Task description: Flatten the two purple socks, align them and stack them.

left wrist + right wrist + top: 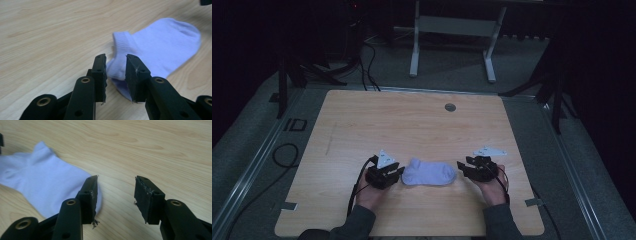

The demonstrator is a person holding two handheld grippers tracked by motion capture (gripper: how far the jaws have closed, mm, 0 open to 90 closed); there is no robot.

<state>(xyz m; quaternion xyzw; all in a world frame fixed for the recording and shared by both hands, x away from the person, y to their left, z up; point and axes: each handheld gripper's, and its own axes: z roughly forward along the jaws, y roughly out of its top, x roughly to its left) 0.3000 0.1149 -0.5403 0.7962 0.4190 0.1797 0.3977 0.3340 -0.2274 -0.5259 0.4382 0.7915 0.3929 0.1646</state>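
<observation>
One pale lilac ankle sock (429, 172), lying flat on the wooden table (412, 125), near the near edge, midway between both hands. Left hand-held gripper (115, 75): at the sock's left end, jaws parted narrowly, straddling the ribbed cuff (122, 46) edge, not clamped. Right hand-held gripper (115, 198): at the sock's right end, jaws spread wide, released; its left jaw overlaps the toe edge, the right jaw over bare wood. One small round grey disc (450, 107) far on the table
</observation>
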